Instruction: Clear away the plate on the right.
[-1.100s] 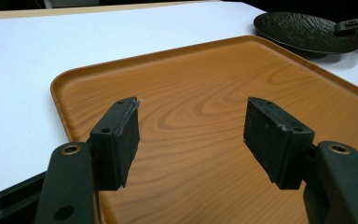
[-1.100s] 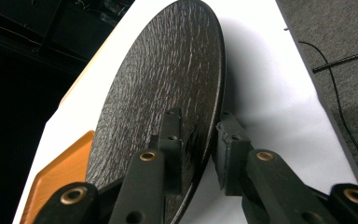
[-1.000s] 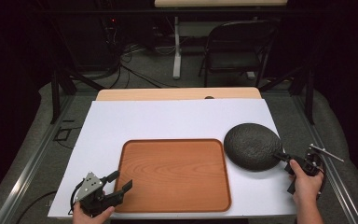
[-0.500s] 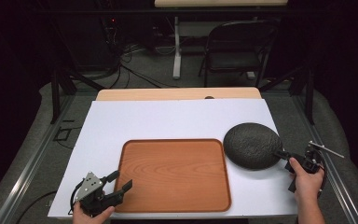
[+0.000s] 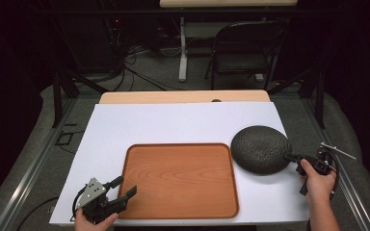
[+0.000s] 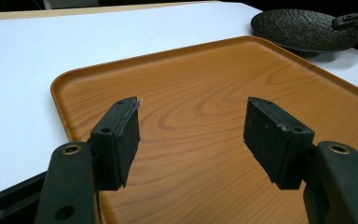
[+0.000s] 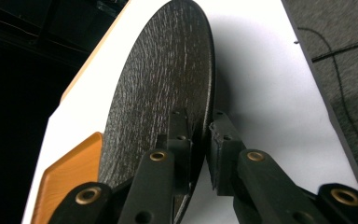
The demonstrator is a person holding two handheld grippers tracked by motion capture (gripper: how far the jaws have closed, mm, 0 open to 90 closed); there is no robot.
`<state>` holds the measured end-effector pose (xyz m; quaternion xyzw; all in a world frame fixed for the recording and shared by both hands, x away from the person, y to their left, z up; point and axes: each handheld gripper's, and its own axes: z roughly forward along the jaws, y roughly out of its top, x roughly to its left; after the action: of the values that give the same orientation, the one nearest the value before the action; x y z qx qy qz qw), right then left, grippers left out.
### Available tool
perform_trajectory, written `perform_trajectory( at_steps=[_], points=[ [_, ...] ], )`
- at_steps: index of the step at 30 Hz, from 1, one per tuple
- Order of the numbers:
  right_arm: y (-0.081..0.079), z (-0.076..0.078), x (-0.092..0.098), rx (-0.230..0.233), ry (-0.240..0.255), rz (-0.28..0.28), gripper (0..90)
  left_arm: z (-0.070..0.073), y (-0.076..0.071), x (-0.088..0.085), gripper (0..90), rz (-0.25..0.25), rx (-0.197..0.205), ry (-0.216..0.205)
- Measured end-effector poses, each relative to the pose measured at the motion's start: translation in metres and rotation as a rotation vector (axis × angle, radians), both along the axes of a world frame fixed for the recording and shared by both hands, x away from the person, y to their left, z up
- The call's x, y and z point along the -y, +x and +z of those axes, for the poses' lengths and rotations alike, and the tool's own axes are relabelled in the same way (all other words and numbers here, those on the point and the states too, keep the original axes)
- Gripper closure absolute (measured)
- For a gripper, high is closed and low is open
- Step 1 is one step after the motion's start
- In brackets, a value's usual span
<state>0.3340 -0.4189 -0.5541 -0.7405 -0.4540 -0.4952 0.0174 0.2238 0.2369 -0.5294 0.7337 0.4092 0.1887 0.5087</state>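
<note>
A dark, rough-textured round plate (image 5: 260, 149) (image 7: 163, 79) lies at the right of the white tabletop, beside the right edge of a wooden tray (image 5: 180, 180) (image 7: 70, 172). My right gripper (image 5: 294, 158) (image 7: 200, 140) is shut on the plate's near right rim, one jaw above and one below. The left gripper (image 5: 125, 187) (image 6: 191, 126) is open and holds nothing. It hovers over the tray's (image 6: 205, 102) front left corner. In the left gripper view the plate (image 6: 303, 30) shows far off, with the right gripper (image 6: 349, 19) at its rim.
The white tabletop (image 5: 173, 125) reaches past the tray at the back and left. A light wooden table edge (image 5: 183, 96) runs behind it. A folding chair (image 5: 245, 48) and floor cables (image 5: 144, 57) stand beyond the table.
My right gripper and the plate have crept very slightly away from the front edge. The left gripper has stayed put.
</note>
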Motion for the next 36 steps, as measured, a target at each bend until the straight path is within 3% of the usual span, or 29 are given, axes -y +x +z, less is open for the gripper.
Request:
perform_trajectory(
  at_steps=[10, 18, 29, 36],
  points=[
    [0.013, 0.004, 0.009, -0.029, 0.047, 0.036, 84.0, 0.000, 0.000, 0.000, 35.9, 0.002, -0.002, 0.000],
    [0.021, 0.017, 0.006, -0.041, 0.010, 0.056, 85.4, -0.001, 0.000, 0.000, 35.9, 0.004, -0.001, 0.000],
    [0.025, 0.034, -0.004, -0.021, -0.066, 0.077, 86.5, -0.001, 0.000, 0.000, 35.9, 0.002, -0.003, -0.006],
    [0.029, 0.044, -0.008, -0.046, -0.103, 0.101, 87.0, -0.001, 0.001, 0.000, 35.9, 0.003, -0.003, -0.008]
  ],
)
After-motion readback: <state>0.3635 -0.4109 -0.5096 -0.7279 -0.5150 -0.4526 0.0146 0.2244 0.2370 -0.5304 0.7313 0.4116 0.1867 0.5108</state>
